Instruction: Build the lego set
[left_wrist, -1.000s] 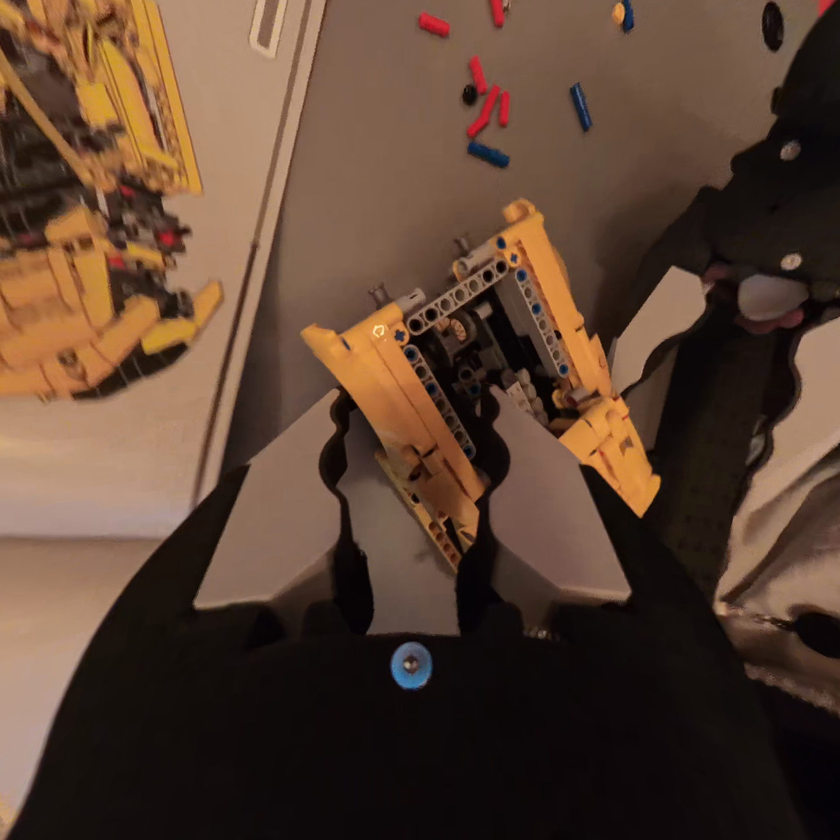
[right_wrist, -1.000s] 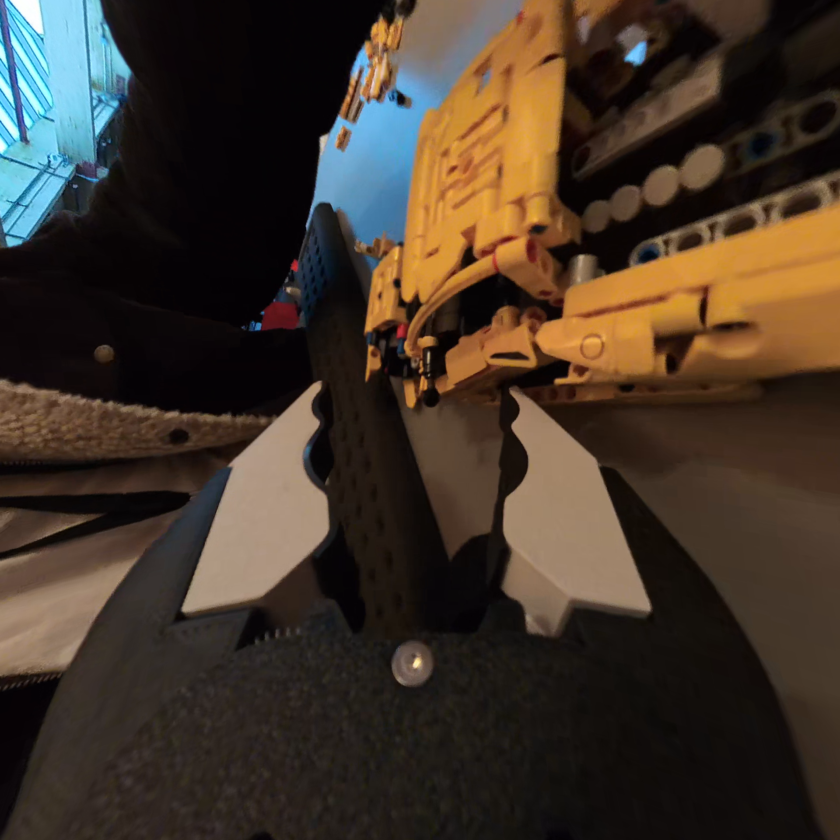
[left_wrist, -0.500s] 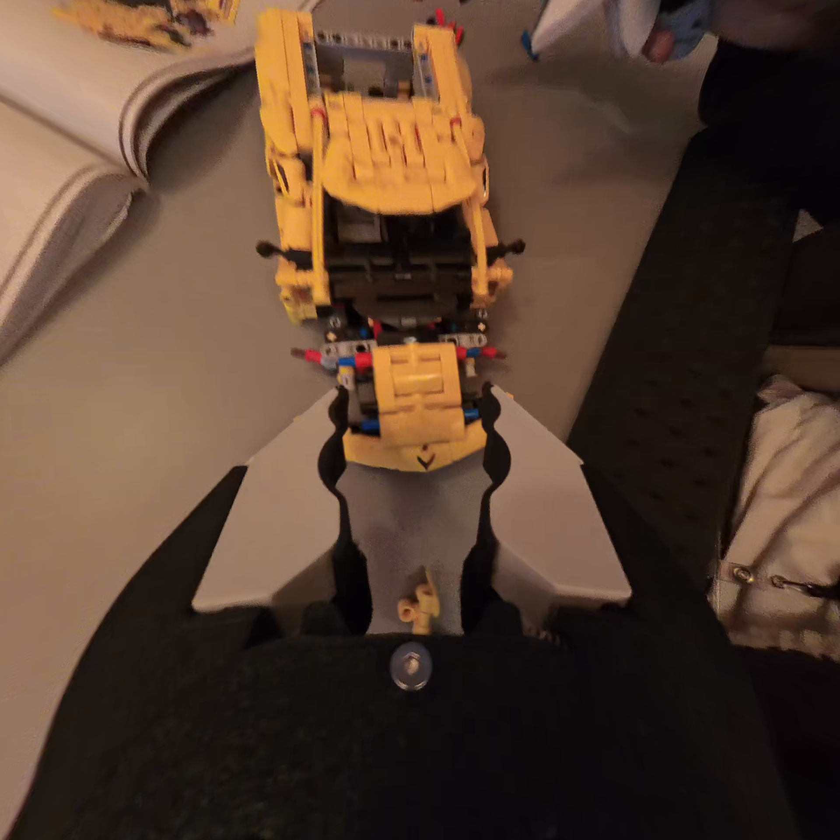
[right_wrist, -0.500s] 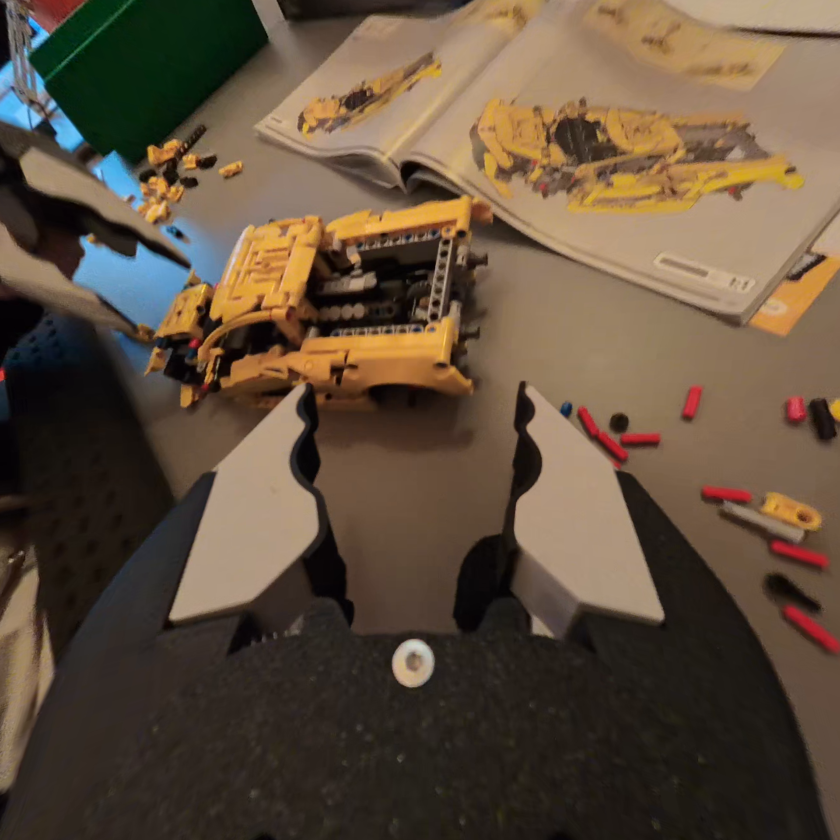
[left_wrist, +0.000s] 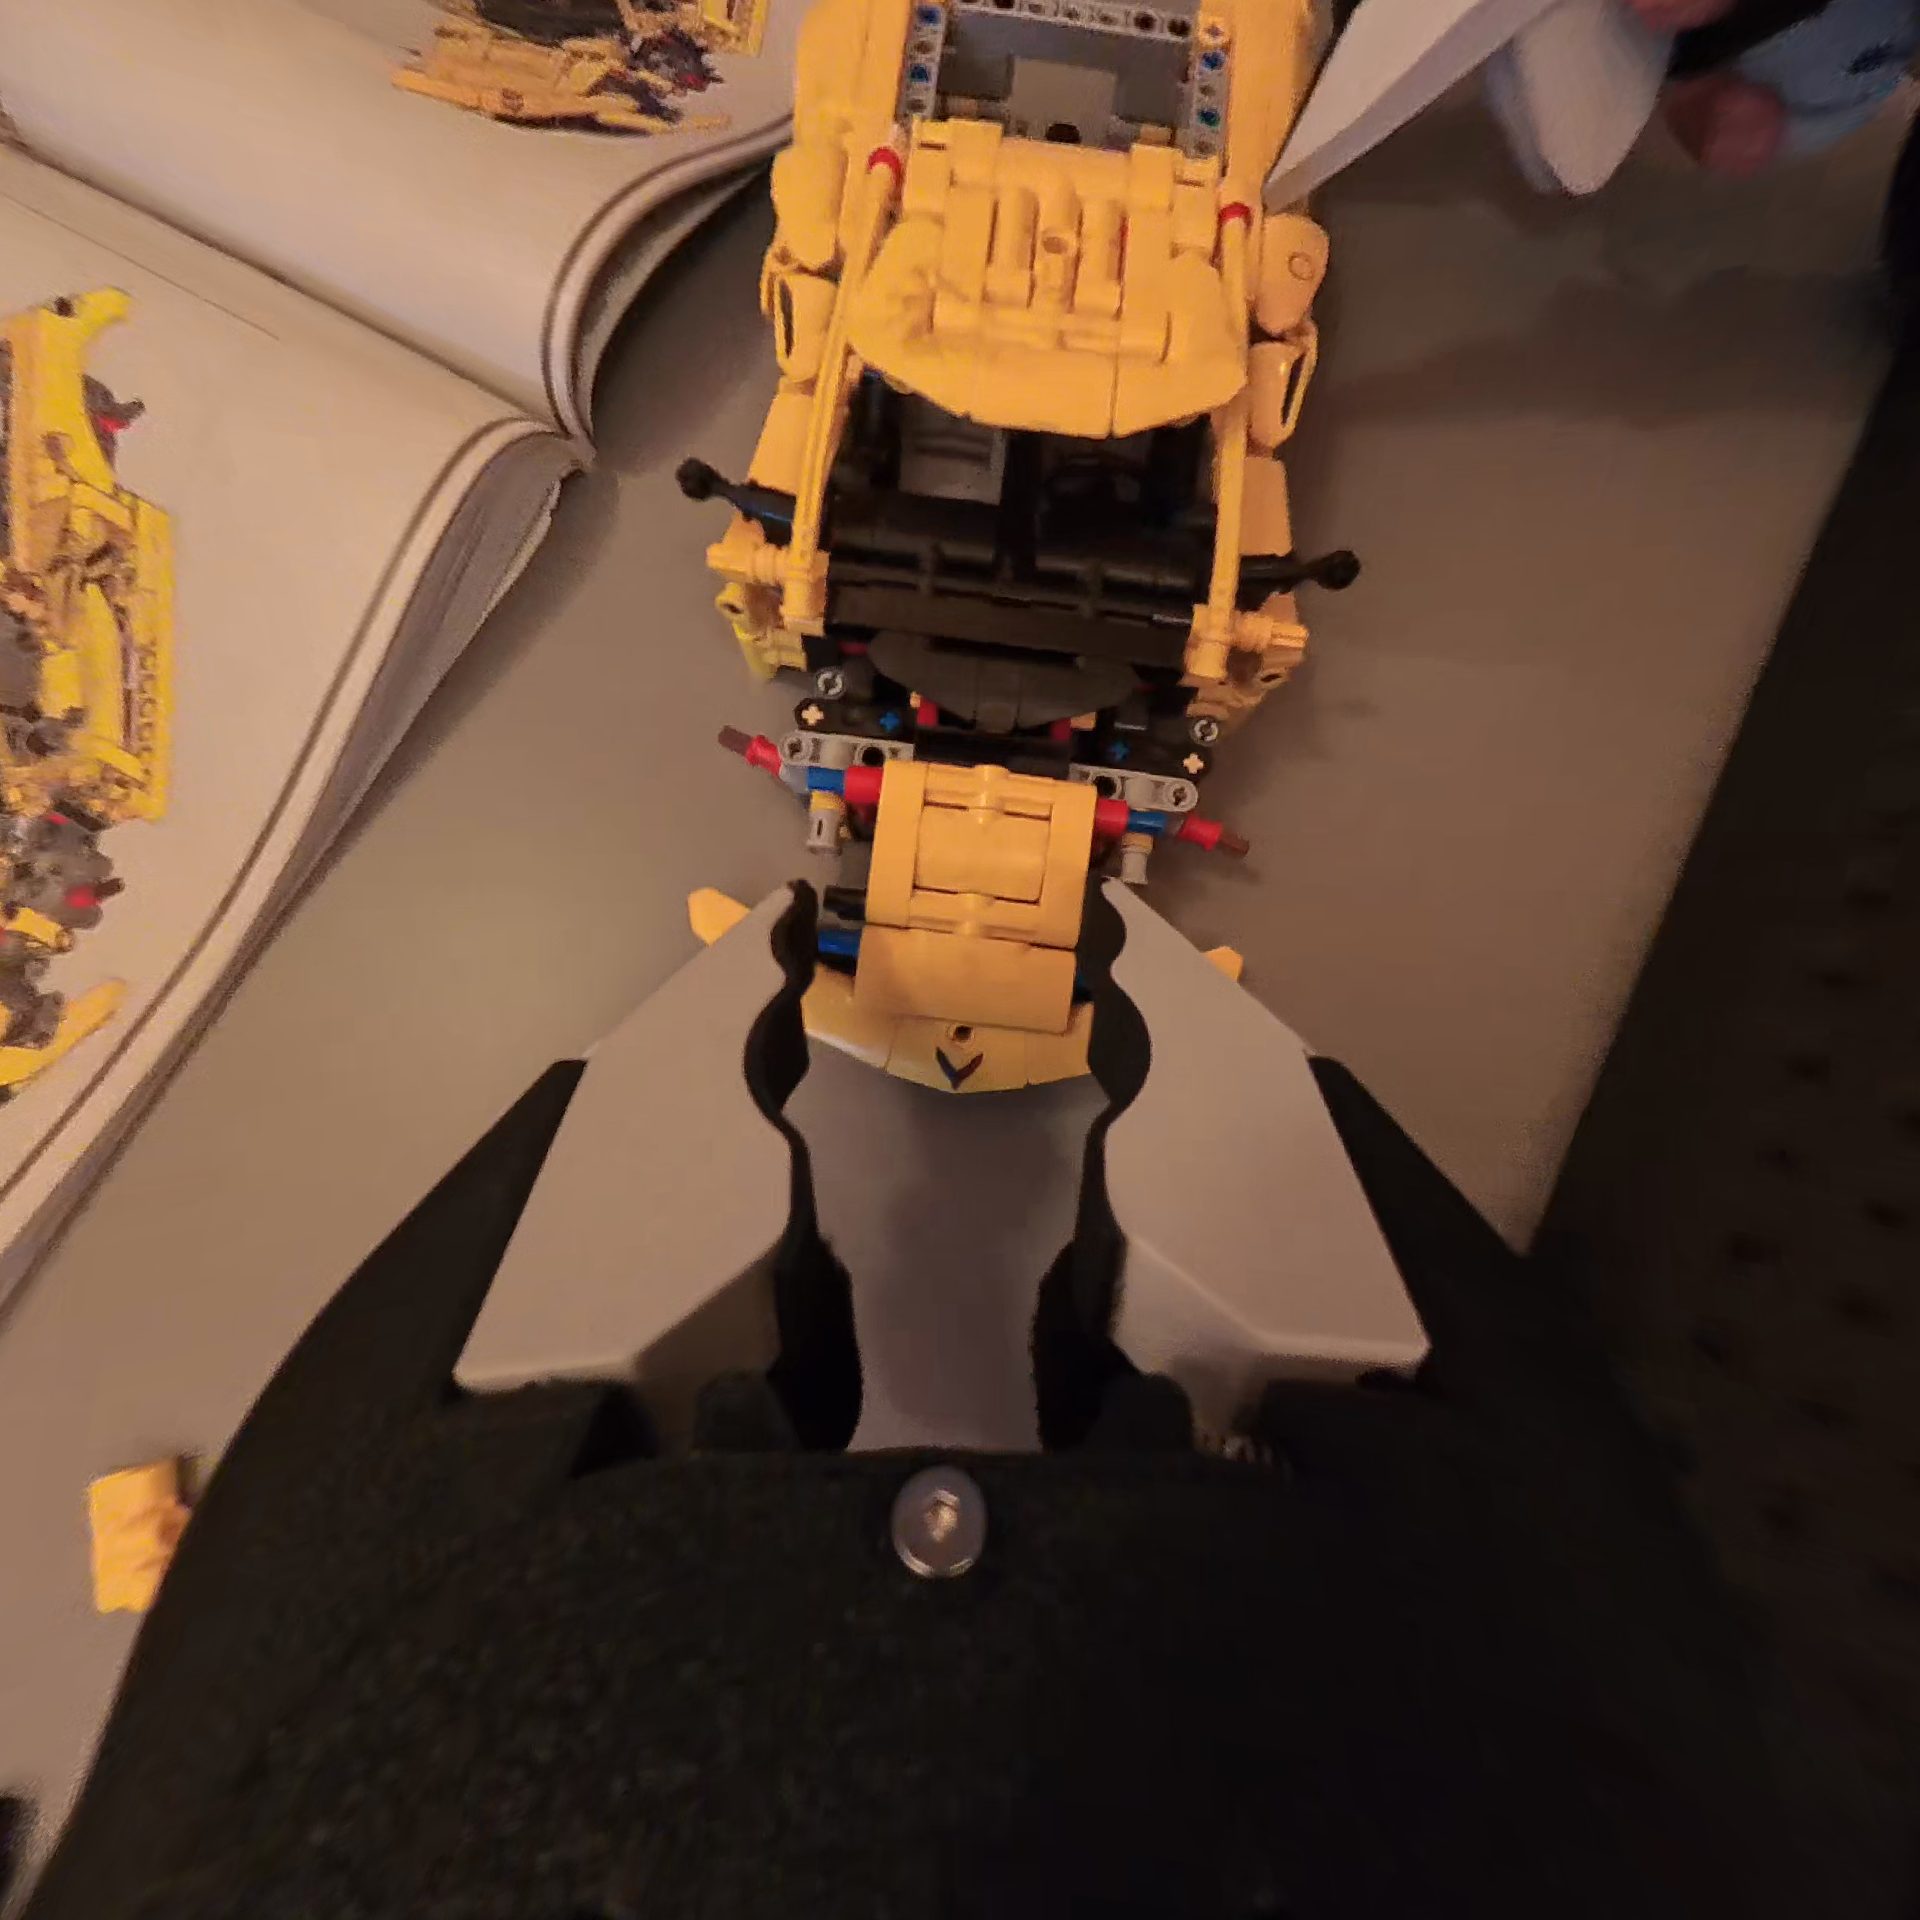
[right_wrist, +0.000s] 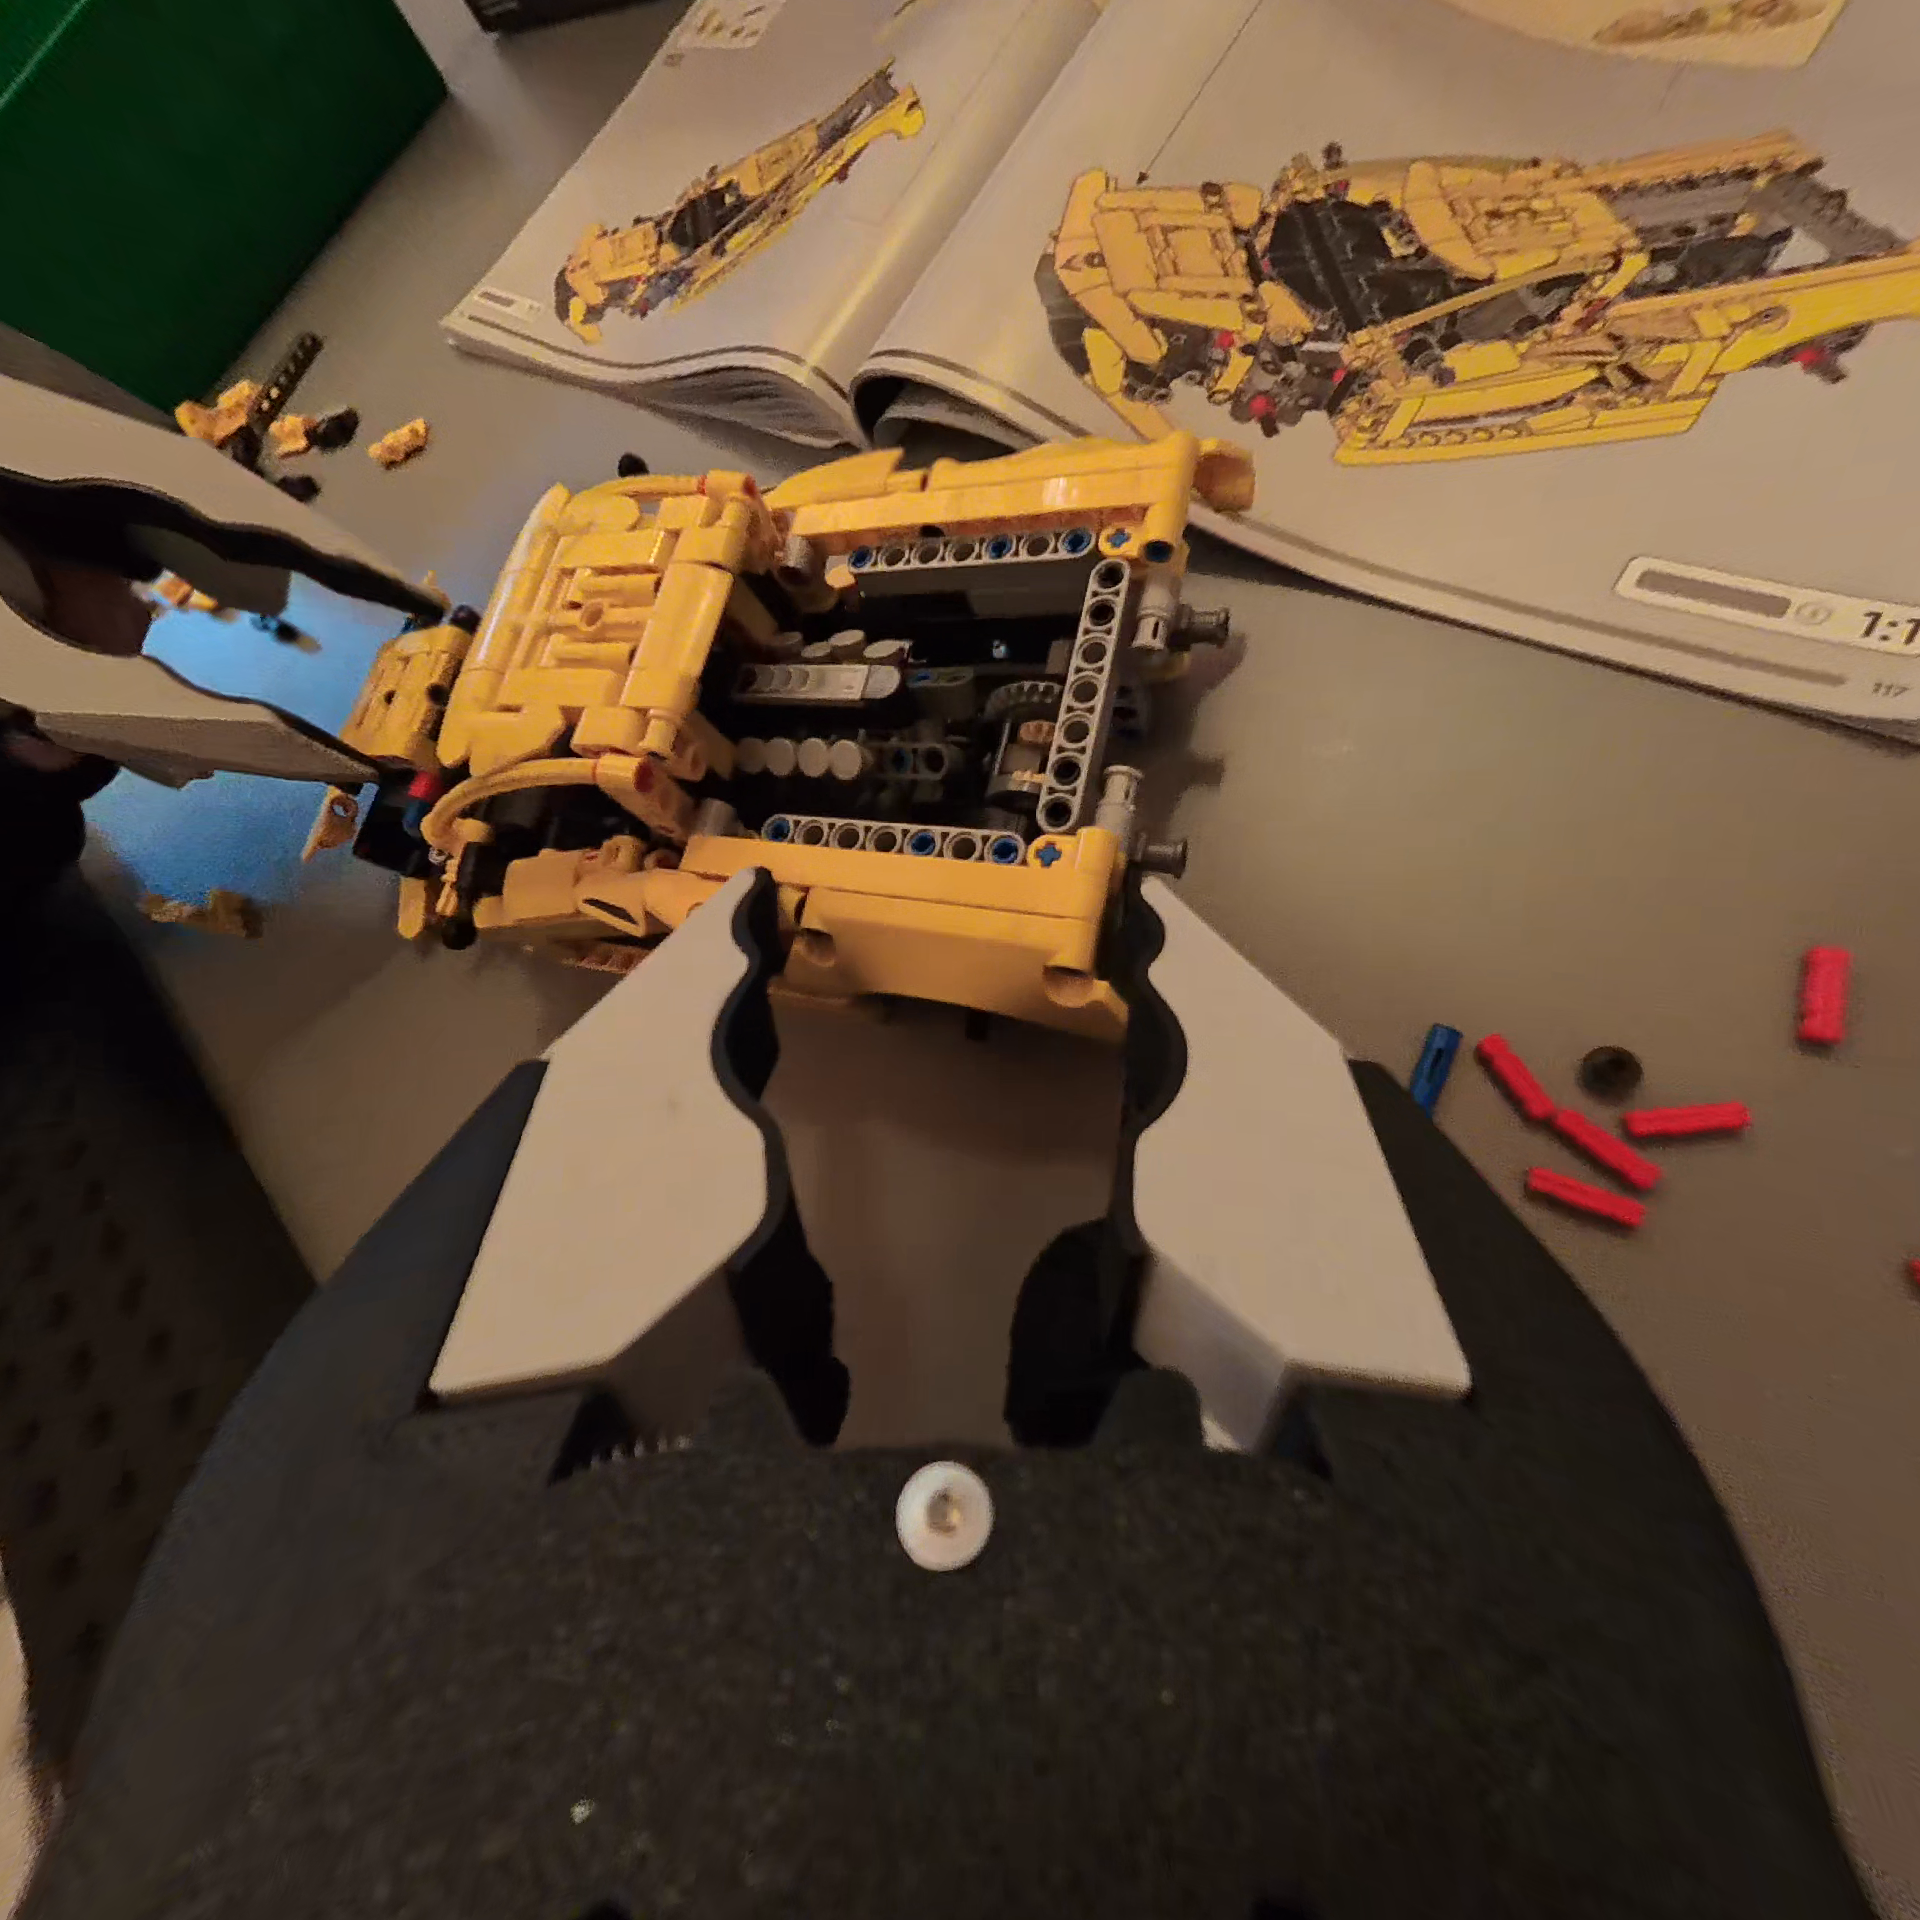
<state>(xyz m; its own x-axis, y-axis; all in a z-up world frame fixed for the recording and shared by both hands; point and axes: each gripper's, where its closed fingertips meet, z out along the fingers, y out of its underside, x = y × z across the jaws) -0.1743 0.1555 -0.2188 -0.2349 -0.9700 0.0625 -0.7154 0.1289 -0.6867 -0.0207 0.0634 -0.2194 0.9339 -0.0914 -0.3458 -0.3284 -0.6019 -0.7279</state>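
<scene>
left gripper (left_wrist: 951, 997): fingers spread, flanking the model's yellow nose, not clearly clamped on it (contact hard to call)
right gripper (right_wrist: 940, 940): fingers apart, tips at the near yellow side panel, holding nothing
lego model (right_wrist: 810, 717): half-built yellow car, upright on the grey table (right_wrist: 1455, 852), between both grippers; nose toward the left gripper, open grey frame at the back
handling guess: light, rigid plastic, smooth and a bit slippery; pin-held panels likely pop off if squeezed hard
where to hold: probably the long side beams or the grey holed frame (right_wrist: 1086, 707) (stiffest-looking part); avoid the thin curved hose (right_wrist: 499, 784) and the black stalks (left_wrist: 707, 483) sticking out
loose parts: red pins (right_wrist: 1590, 1143) right of the model, small yellow bits (right_wrist: 281, 426) far left
instruction book (right_wrist: 1039, 208): open, just behind the model
green box (right_wrist: 187, 166): far-left corner
</scene>
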